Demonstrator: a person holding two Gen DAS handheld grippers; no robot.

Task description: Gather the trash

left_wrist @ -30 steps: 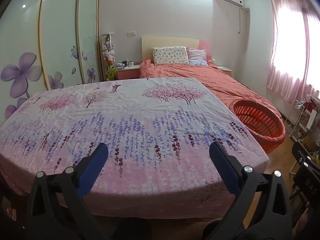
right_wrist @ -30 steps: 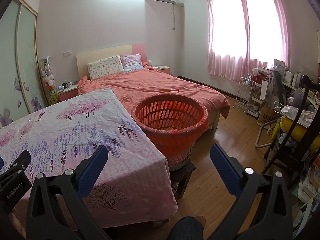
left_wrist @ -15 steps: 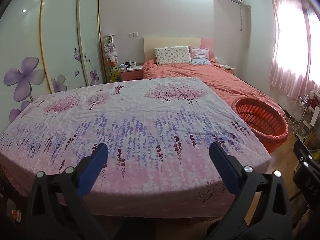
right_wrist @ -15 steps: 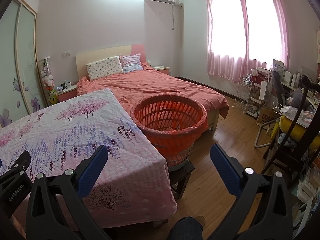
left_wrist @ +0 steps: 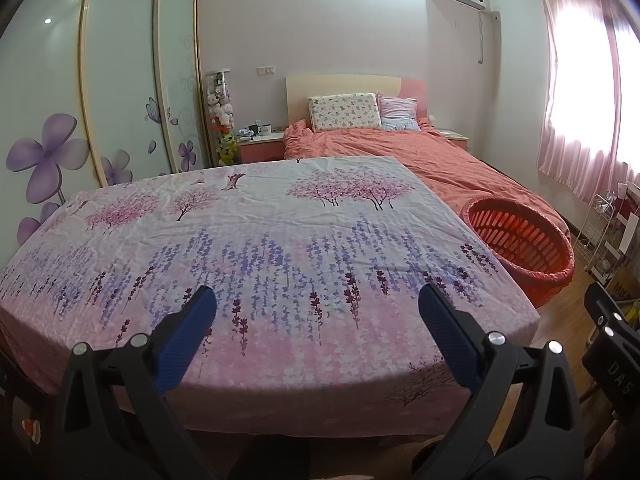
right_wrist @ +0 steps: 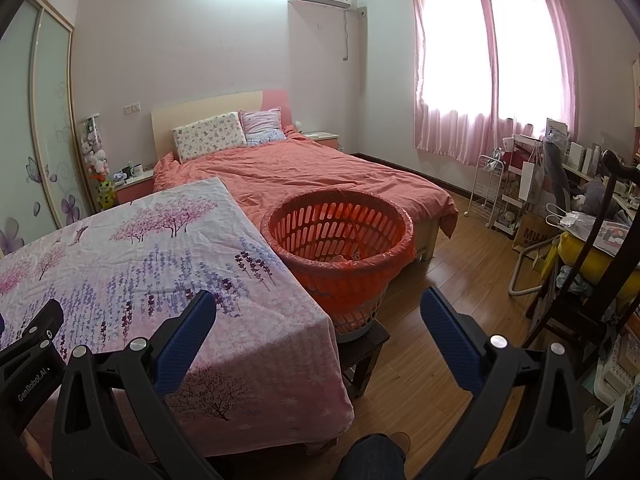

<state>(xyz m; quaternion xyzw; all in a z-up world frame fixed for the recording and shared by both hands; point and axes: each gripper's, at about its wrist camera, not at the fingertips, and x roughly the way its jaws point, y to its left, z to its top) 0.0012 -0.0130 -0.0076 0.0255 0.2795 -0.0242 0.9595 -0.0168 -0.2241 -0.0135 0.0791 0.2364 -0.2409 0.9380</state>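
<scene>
An orange slatted basket (right_wrist: 340, 240) lined with a red bag stands on a low dark stool to the right of the table; it also shows in the left wrist view (left_wrist: 520, 236). A few small scraps (right_wrist: 346, 258) lie at its bottom. The table carries a pink and purple floral cloth (left_wrist: 260, 248), also in the right wrist view (right_wrist: 140, 256); I see no trash on it. My left gripper (left_wrist: 316, 308) is open and empty above the cloth's near edge. My right gripper (right_wrist: 318, 308) is open and empty, near the table's right corner, short of the basket.
A bed with an orange cover (right_wrist: 320, 176) lies behind the table and basket. Sliding wardrobe doors (left_wrist: 120, 92) line the left wall. Wooden floor (right_wrist: 432, 340) lies right of the basket. A white rack (right_wrist: 492, 188), bags and a cluttered chair (right_wrist: 580, 264) stand at the right.
The left wrist view has drifted slightly left, so the basket sits further right in it. The right wrist view shifted a little. Both grippers stay open and empty.
</scene>
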